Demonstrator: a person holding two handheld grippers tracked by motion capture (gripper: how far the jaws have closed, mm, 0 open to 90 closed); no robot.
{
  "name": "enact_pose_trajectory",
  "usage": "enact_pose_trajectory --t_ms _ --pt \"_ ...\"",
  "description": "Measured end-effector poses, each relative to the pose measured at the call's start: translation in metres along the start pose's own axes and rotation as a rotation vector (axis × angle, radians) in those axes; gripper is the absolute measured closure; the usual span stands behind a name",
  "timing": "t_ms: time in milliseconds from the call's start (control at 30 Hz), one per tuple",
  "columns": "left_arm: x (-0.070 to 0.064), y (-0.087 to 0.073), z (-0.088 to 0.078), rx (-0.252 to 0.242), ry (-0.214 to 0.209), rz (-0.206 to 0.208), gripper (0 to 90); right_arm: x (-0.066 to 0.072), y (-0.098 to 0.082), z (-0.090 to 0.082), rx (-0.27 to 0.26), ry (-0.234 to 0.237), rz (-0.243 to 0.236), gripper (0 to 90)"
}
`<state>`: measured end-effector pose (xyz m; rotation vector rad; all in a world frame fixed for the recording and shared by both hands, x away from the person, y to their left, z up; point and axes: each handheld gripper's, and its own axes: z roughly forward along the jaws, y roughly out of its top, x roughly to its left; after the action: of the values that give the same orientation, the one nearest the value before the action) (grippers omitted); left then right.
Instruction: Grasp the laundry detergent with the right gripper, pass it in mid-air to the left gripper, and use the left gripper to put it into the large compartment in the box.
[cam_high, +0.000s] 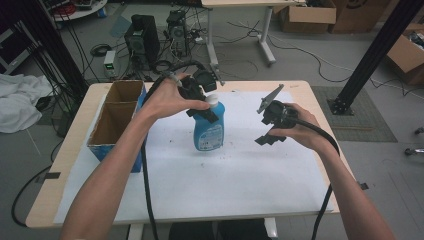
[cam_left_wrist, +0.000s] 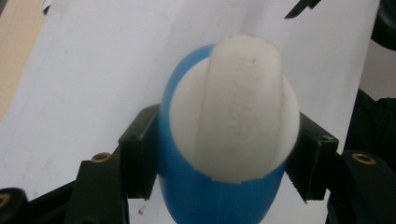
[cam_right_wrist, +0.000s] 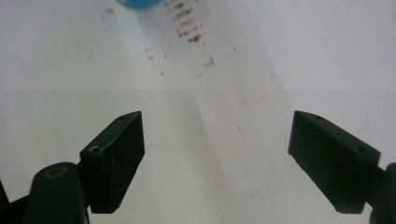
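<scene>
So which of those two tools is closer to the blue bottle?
The left. The left tool is clamped on the blue bottle just under its white cap, touching both sides. The right tool is open, off to the bottle's right above the white sheet.

Lab or workshop. Upper left: computer towers (cam_high: 142, 37) and tangled cables (cam_high: 65, 55) on grey floor. Upper right: cardboard boxes (cam_high: 307, 15), black frame strut (cam_high: 377, 50).

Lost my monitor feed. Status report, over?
Left gripper shut on blue bottle, just below its white cap. Right gripper open, holding nothing. Cardboard box stands left of bottle.
</scene>
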<state>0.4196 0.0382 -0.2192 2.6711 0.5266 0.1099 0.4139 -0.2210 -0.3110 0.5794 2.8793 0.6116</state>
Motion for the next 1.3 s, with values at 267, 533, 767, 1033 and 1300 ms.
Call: enact_pose_trajectory --t_ms 267,533,767,1033,1300 --pt "0.01 -0.009 -0.021 0.014 0.057 -0.135 37.8 -0.002 -0.009 0.002 0.055 -0.025 0.026 18.5" --pt "0.021 -0.02 -0.046 0.008 0.126 -0.301 37.8 -0.005 -0.016 0.0 0.061 -0.032 0.06 18.5" --pt "0.03 -0.032 -0.077 0.016 0.193 -0.498 37.9 -0.005 -0.021 0.0 0.075 -0.028 0.088 18.5" --pt "0.037 -0.049 -0.116 0.013 0.29 -0.647 38.0 -0.004 -0.022 0.004 0.084 -0.027 0.095 18.5" --pt "0.046 -0.082 -0.142 0.014 0.387 -0.79 38.1 -0.003 -0.022 0.003 0.074 -0.028 0.092 18.5"
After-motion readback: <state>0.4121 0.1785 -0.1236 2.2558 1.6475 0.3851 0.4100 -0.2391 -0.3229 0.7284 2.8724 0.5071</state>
